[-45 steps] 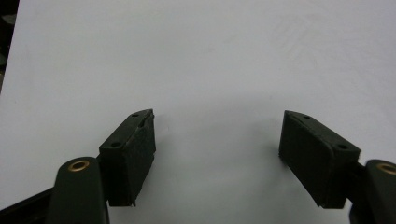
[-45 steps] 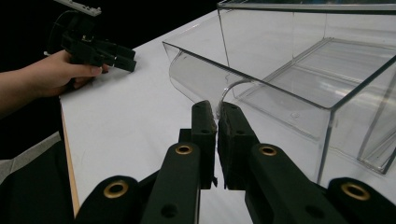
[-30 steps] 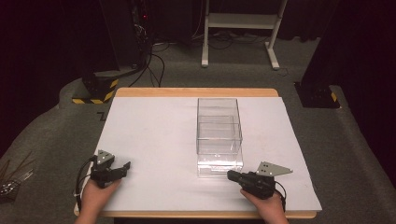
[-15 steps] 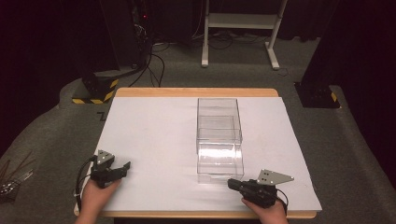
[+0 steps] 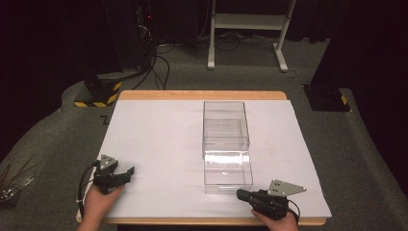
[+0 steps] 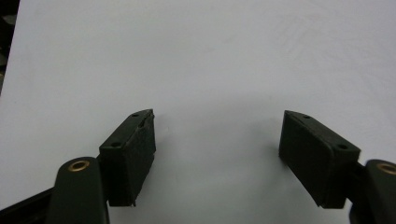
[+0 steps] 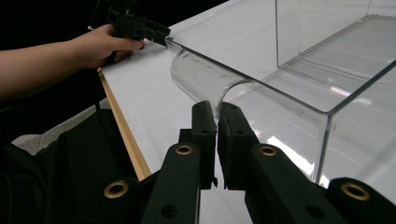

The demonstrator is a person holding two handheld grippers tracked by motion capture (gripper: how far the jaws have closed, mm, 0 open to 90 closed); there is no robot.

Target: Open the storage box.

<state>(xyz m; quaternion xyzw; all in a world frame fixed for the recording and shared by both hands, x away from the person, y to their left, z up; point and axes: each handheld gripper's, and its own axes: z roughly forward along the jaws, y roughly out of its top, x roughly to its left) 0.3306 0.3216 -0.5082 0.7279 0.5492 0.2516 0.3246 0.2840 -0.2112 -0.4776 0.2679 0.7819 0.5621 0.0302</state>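
Observation:
A clear plastic case [image 5: 225, 120] stands on the white sheet, and its clear drawer [image 5: 228, 173] is drawn out toward the near edge. My right gripper [image 5: 239, 193] lies low at the drawer's front. In the right gripper view its jaws [image 7: 217, 112] are pressed together on the drawer's thin curved handle [image 7: 196, 77]. My left gripper [image 5: 129, 173] rests at the sheet's near left, held by a hand. In the left gripper view [image 6: 217, 140] its jaws stand wide apart over bare white sheet. The left gripper [image 7: 140, 25] also appears far off in the right gripper view.
The white sheet [image 5: 159, 139] covers a wooden table whose front edge [image 5: 192, 222] runs just below both hands. Metal tools [image 5: 12, 185] lie on the floor at the left. A striped black base [image 5: 96, 94] and white frame legs [image 5: 245, 43] stand beyond the table.
My right gripper has moved back toward the near edge, and the drawer has slid further out of the case with it. The left gripper has stayed put.

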